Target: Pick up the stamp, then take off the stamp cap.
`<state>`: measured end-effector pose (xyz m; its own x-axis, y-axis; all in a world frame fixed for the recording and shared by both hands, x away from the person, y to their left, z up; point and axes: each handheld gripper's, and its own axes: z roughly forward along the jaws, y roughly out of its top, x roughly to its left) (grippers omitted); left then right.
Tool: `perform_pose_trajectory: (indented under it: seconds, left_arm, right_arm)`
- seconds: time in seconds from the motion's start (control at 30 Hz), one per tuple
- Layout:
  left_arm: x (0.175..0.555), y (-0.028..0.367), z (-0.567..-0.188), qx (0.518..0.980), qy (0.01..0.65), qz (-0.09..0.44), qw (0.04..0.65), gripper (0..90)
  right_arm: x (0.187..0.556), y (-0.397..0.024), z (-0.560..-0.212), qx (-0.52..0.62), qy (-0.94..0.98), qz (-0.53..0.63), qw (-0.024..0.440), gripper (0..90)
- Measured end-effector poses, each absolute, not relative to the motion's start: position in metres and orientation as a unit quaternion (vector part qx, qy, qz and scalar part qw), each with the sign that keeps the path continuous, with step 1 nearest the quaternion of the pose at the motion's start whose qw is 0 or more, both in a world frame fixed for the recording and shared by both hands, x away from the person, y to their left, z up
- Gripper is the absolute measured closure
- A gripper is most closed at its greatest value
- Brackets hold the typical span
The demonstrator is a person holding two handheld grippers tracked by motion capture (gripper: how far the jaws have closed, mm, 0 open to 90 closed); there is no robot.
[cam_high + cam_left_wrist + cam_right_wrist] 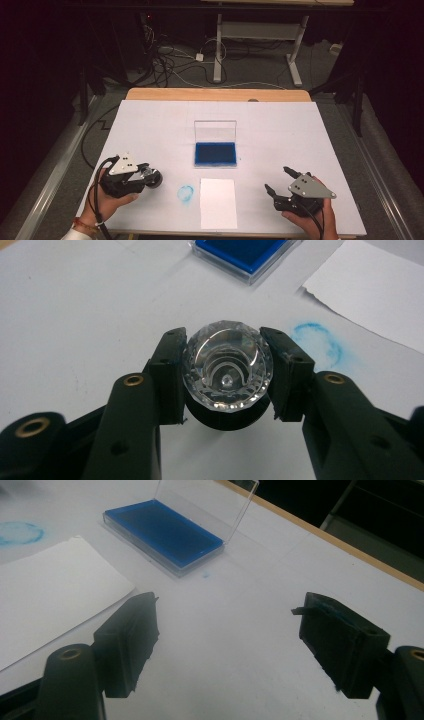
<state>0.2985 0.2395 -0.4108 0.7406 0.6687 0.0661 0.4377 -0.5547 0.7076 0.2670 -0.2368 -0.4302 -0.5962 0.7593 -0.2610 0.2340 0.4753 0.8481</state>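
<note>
Table [150,125]: white-covered surface across the centre of the high view, with a wooden edge strip showing along its far side.
Paper sheet [218,203]: blank white rectangle lying flat at lower centre of the high view, just below the ink pad; its corner enters the upper right of the left gripper view.
Ink pad [215,153]: blue pad in a clear case at frame centre of the high view, with its transparent lid [215,131] standing upright along the far edge. In the right gripper view it sits at upper centre, well beyond the jaws.
Left gripper [150,176]: lower left of the high view, held in the person's left hand [107,197], pointing toward frame centre. The jaws are clamped on the stamp, one pad pressing each side.
Right gripper [278,181]: lower right of the high view, held in the person's right hand [307,222]. The jaws stand wide apart with nothing between them; bare table shows in the gap in the right gripper view.
Stamp [227,367]: round, with a faceted clear crystal-like top and a dark base below it. It sits squarely between the left gripper's pads at centre of the left gripper view. In the high view it lies at the left gripper's tip, left of the ink mark and well apart from the ink pad.
Ink mark [186,193]: faint blue ring on the table, just left of the paper sheet, between the stamp and the sheet.
</note>
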Motion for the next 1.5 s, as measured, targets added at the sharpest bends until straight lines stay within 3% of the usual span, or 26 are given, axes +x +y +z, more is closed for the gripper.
perform_pose_trajectory:
  seconds: [0.97, 1.5]
  left_arm:
    - [0.324, 0.211, -0.390, 0.856, 0.294, 0.183, 0.383, 54.8]
    - [0.335, 0.192, -0.375, 0.849, 0.273, 0.176, 0.417, 54.8]
  right_arm:
    - [0.264, -0.237, -0.436, 0.304, 0.796, 0.413, 0.322, 21.2]
    - [0.284, -0.222, -0.434, 0.295, 0.809, 0.426, 0.278, 18.3]
